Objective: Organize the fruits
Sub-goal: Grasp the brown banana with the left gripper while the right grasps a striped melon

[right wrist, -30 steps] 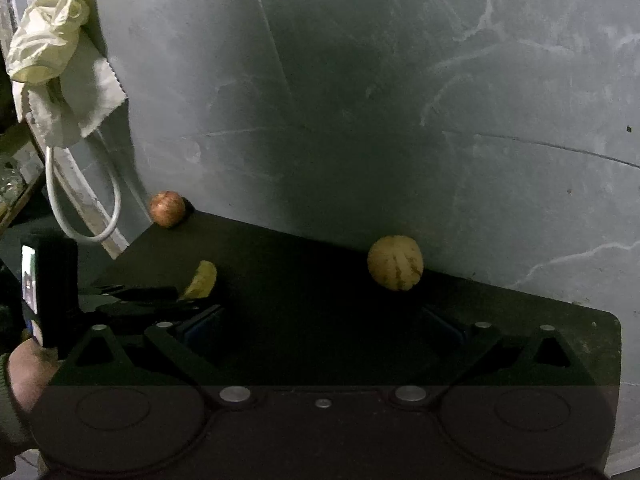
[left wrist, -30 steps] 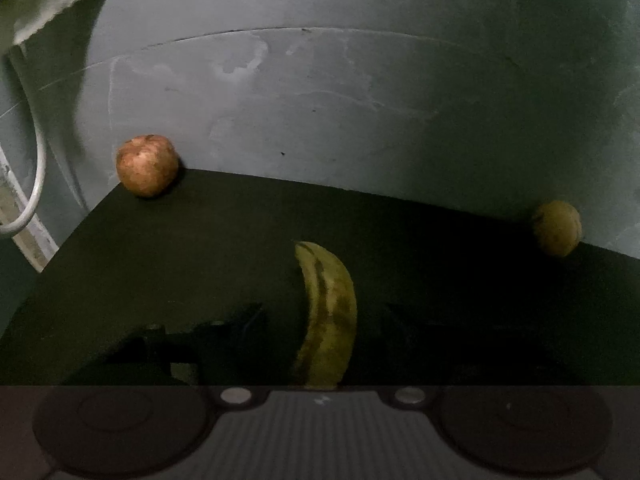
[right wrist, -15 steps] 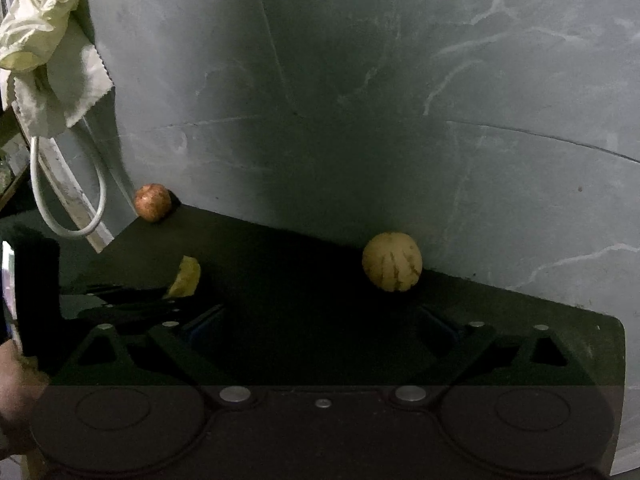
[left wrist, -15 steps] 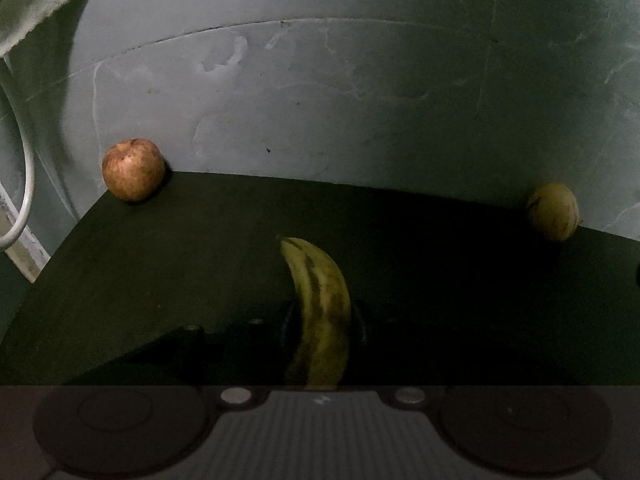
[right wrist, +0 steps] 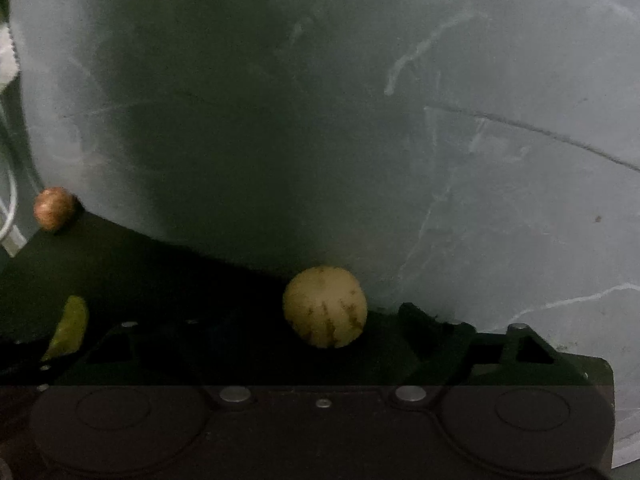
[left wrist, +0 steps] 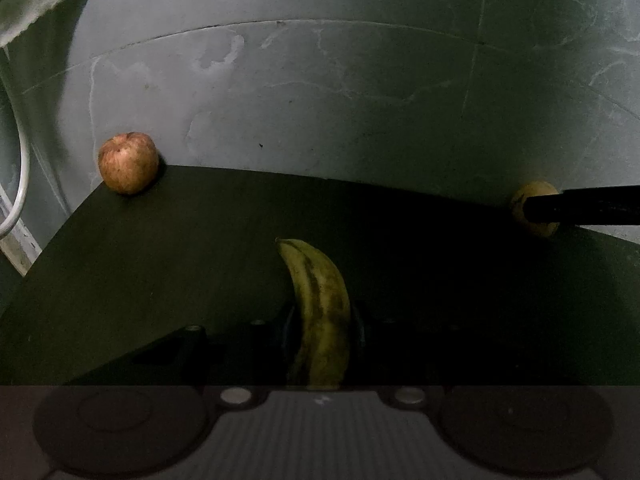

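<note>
Item one: banana (left wrist: 320, 312), lying on the dark table (left wrist: 160, 264), clamped between the pads of our left gripper (left wrist: 320, 320). Item two: pale striped round fruit (right wrist: 325, 306), at the table's back edge against the grey wall (right wrist: 400, 120); our right gripper (right wrist: 312, 332) straddles it, jaws closing, pads not yet touching. Item three: apple (left wrist: 128, 167), far left corner, well apart.

No readable text, label, brand, number or sign is showing anywhere in either wrist view.
</note>
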Action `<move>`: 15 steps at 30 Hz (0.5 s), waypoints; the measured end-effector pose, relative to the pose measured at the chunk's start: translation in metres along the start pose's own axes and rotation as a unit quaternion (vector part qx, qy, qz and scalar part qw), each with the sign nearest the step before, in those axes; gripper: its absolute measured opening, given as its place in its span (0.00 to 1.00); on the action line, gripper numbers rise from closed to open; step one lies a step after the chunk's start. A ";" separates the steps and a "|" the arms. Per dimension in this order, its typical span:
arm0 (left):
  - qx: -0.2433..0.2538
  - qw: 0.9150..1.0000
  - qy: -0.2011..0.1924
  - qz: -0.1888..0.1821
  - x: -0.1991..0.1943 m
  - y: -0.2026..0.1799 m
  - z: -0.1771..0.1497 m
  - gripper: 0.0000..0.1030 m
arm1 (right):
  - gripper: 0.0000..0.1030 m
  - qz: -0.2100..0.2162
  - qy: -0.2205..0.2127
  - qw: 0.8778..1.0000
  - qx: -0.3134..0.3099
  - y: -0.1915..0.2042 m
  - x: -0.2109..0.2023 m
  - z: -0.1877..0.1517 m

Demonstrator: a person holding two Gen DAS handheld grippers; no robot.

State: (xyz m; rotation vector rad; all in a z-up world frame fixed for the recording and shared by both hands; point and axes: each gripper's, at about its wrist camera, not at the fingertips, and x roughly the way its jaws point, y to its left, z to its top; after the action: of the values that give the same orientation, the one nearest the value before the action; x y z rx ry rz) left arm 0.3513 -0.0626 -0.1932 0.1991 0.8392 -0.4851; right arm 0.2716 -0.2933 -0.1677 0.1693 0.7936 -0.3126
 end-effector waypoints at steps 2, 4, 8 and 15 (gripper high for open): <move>-0.001 1.000 0.000 0.000 0.000 0.000 0.001 0.31 | 0.73 -0.009 0.002 1.000 0.000 0.001 0.008 0.001; -0.001 1.000 0.000 0.000 0.000 0.000 0.000 0.31 | 0.66 -0.013 0.004 1.000 0.004 0.001 0.014 0.002; -0.001 1.000 0.000 0.001 0.000 0.001 0.001 0.31 | 0.53 -0.017 0.017 1.000 0.009 0.006 0.022 0.003; -0.005 1.000 -0.001 0.001 -0.001 0.000 0.001 0.31 | 0.51 -0.013 0.022 1.000 0.007 0.012 0.019 0.002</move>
State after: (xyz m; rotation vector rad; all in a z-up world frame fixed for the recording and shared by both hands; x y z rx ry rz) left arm 0.3514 -0.0622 -0.1921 0.1893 0.8403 -0.4794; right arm 0.2897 -0.2865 -0.1796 0.1792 0.8376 -0.3401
